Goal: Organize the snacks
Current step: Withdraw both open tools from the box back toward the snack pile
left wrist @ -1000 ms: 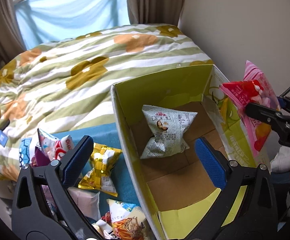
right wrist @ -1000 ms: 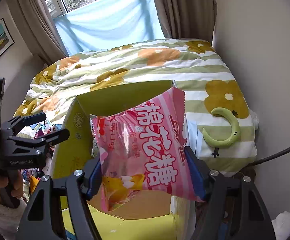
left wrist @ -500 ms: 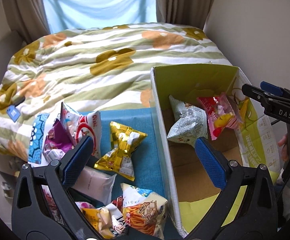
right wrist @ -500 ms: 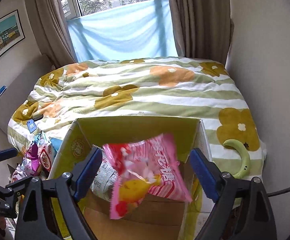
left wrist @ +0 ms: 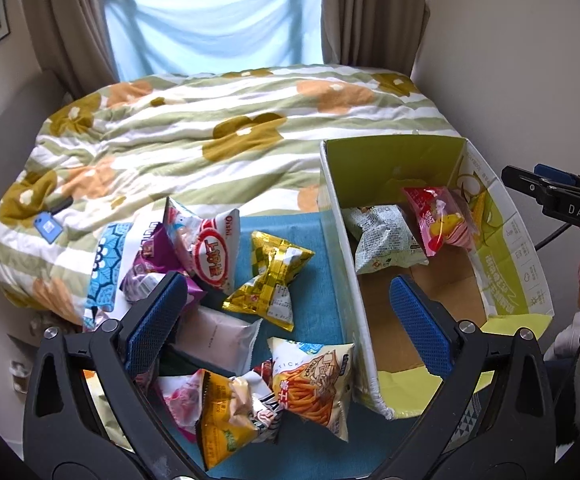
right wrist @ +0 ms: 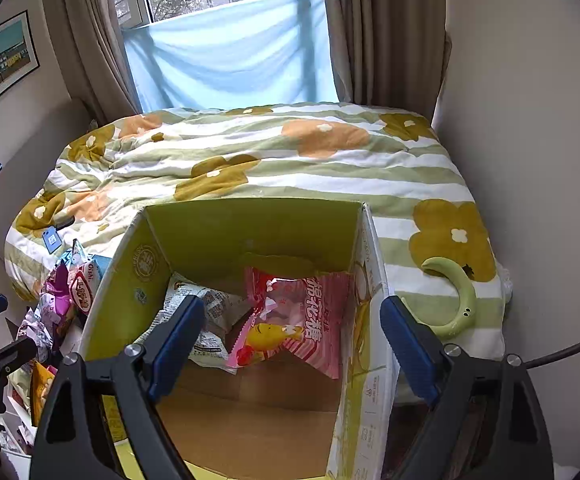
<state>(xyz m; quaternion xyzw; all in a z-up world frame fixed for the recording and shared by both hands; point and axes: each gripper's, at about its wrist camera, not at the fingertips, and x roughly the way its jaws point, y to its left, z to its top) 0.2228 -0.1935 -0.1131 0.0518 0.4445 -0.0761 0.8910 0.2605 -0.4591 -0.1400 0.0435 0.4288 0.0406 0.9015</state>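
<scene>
An open cardboard box (left wrist: 339, 240) (right wrist: 146, 264) with green inner walls holds a pink marshmallow bag (right wrist: 297, 320) (left wrist: 437, 216) and a grey-white snack bag (right wrist: 210, 320) (left wrist: 381, 240). My right gripper (right wrist: 291, 344) is open and empty above the box. My left gripper (left wrist: 288, 320) is open and empty above a pile of snack bags left of the box: a gold bag (left wrist: 270, 276), a white-red Oishi bag (left wrist: 210, 248), a fries bag (left wrist: 313, 384), a pale pink bag (left wrist: 214, 336) and a yellow bag (left wrist: 222, 420).
The snacks lie on a blue cloth (left wrist: 290, 228) at the edge of a bed with a flowered, striped quilt (left wrist: 210, 128). A green crescent toy (right wrist: 457, 300) lies on the quilt right of the box. A wall stands close on the right.
My right gripper opened and let go of the pink bag, which dropped into the box beside the grey-white bag. My left gripper drew back and swung left over the snack pile.
</scene>
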